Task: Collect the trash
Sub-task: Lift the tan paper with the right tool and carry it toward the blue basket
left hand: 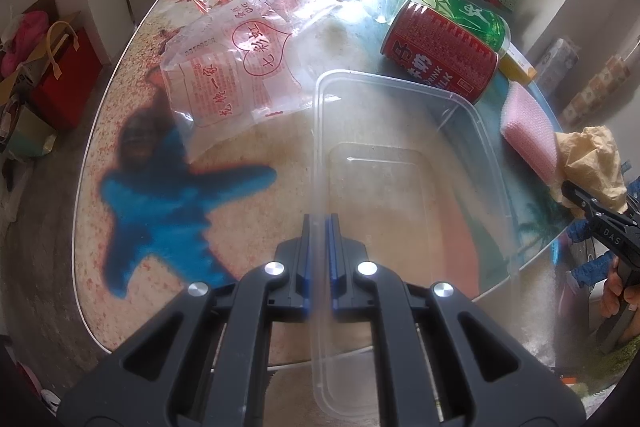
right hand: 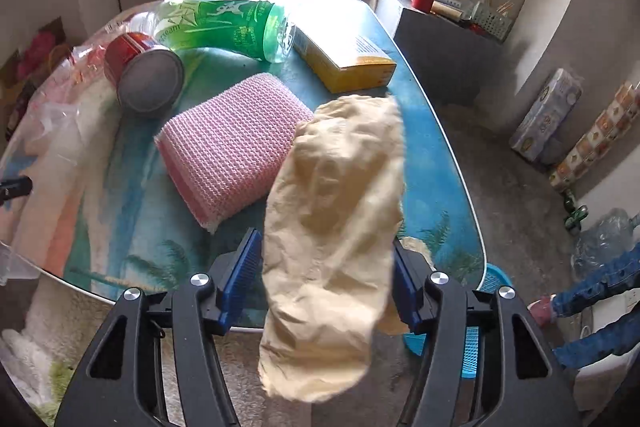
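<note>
The left gripper [left hand: 319, 223] was clamped on the near rim of a clear plastic container [left hand: 404, 163] standing on the printed table [left hand: 168, 211]. The right gripper [right hand: 326, 267] stood wide apart, a crumpled beige paper wad [right hand: 336, 239] lying loose between its blue pads [right hand: 240, 267], over the table's edge. Beside it on the table lay a pink knitted sponge [right hand: 232, 143], a red drink can [right hand: 140, 75], a green bottle [right hand: 224, 23] and a yellow box [right hand: 344, 61].

Left hand-held gripper [left hand: 319, 227] clamped – right [right hand: 326, 267] jaws apart.
</note>
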Demonstrator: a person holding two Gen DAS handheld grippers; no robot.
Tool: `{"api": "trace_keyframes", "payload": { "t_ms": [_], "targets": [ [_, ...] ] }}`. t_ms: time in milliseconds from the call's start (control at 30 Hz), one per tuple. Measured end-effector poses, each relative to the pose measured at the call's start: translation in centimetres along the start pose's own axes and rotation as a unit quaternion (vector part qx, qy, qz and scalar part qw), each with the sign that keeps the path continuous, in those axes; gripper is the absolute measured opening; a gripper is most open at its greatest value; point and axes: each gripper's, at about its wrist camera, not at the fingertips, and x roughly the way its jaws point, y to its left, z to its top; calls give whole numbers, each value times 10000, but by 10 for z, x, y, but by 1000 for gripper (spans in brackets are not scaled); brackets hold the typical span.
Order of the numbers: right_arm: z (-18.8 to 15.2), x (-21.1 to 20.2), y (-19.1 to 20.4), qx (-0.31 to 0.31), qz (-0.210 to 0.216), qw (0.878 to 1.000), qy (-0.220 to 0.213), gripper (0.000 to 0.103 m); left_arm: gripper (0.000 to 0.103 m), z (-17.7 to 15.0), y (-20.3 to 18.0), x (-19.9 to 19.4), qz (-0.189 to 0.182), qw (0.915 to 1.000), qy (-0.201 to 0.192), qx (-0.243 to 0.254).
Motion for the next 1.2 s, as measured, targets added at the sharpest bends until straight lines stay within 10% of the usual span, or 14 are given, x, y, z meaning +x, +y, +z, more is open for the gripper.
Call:
{"api": "trace_keyframes", "payload": {
  "t_ms": [233, 733, 1200],
  "targets": [
    [3, -7, -39, 1201, 1096, 9865, -212, 65, 5, 1, 1, 0, -43, 10000, 16, 40],
    [-6, 24, -55, 1925, 967, 9764, -147, 65, 5, 2, -1, 1, 7, 10000, 42, 64],
    [-5, -48, -74, 2087, 934, 9655, -1242, 65, 5, 3, -3, 2, 72, 9999, 58, 63]
  ]
}}
